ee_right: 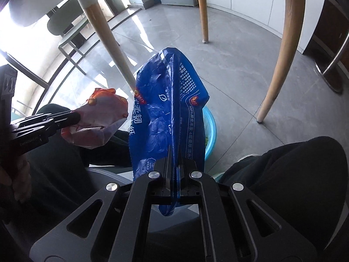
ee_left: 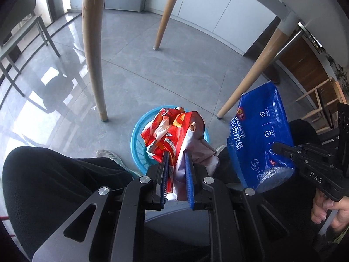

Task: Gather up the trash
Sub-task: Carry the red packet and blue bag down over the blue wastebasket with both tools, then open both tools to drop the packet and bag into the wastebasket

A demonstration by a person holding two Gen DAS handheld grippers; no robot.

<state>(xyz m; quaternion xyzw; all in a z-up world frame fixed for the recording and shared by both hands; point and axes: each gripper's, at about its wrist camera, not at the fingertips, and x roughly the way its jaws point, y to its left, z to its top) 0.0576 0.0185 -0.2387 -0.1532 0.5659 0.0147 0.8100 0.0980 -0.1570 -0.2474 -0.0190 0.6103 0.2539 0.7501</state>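
My left gripper (ee_left: 177, 152) is shut on a crumpled red and white snack wrapper (ee_left: 174, 128) and holds it above a light blue plastic basin (ee_left: 136, 144) on the floor. My right gripper (ee_right: 174, 150) is shut on a blue tissue-pack wrapper (ee_right: 168, 109) with white print, held upright above the same basin (ee_right: 210, 128). In the left wrist view the blue wrapper (ee_left: 259, 135) and the right gripper (ee_left: 281, 150) are to the right. In the right wrist view the red wrapper (ee_right: 102, 118) and the left gripper (ee_right: 74, 115) are to the left.
Wooden table legs (ee_left: 92, 50) (ee_right: 277, 65) stand on the grey tiled floor around the basin. The person's black-trousered knees (ee_left: 54, 174) (ee_right: 294, 170) flank the grippers. A green chair (ee_left: 19, 32) stands at the far left by the window.
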